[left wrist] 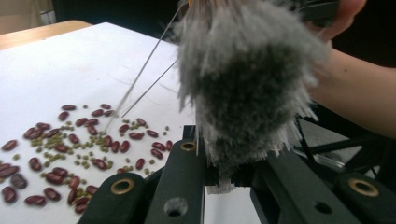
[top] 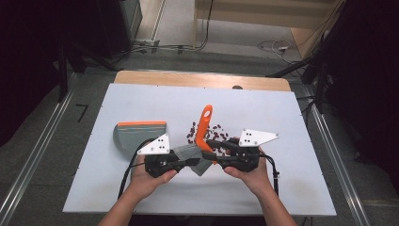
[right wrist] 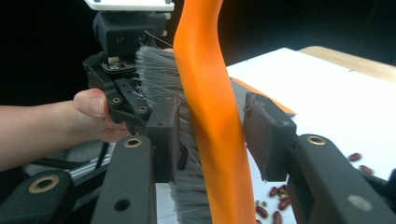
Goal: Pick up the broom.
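In the high view, a hand brush with a curved orange plastic handle and grey bristles (top: 203,127) sits between the two grippers near the table's front; the left gripper (top: 190,162) pinches its bristle head, while the right gripper (top: 217,147) meets its handle. A grey dustpan with an orange edge (top: 136,134) lies on the white table (top: 291,188), holding nothing visible, left of scattered red beans (top: 193,134). In the left gripper view, the jaws are clamped on the fluffy bristles, above beans and small green seeds (left wrist: 70,149). In the right gripper view, the pads (right wrist: 266,135) stand slightly apart around the handle, the left one touching it.
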Motion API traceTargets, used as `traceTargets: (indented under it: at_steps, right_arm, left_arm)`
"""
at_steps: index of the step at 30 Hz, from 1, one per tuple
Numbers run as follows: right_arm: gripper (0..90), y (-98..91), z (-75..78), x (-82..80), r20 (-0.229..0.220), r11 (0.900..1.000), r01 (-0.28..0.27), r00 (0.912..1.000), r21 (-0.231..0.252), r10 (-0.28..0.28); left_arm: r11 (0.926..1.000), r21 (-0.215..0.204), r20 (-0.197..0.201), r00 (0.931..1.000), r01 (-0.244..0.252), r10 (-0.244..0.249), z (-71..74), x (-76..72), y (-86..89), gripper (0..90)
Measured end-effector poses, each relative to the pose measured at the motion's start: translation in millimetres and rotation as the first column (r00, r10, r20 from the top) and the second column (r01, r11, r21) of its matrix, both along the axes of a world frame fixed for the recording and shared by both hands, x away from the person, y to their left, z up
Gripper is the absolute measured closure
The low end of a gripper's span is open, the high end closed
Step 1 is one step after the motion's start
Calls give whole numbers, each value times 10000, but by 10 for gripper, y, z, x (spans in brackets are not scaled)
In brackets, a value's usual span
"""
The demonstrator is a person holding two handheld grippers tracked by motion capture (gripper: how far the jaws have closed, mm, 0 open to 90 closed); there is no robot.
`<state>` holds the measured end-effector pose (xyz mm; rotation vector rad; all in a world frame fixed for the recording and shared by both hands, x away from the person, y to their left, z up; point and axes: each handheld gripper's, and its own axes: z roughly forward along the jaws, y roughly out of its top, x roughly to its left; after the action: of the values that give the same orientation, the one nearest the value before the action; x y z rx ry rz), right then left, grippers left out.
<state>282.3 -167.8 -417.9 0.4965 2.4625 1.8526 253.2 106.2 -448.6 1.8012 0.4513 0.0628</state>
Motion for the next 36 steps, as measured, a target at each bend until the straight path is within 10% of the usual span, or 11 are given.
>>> traceTargets:
  at_steps: [13, 36]
  right_arm:
    - [609, -21, -84, 50, -761, 9928, -968, 9919, 706, 1021]
    - [673, 37, -115, 8, -680, 9906, -1308, 9887, 409, 1334]
  left_arm:
    - [9969, -281, -83, 9972, 738, -741, 2, -8, -13, 855]
    - [9944, -250, -175, 9945, 1026, -1030, -16, -13, -48, 855]
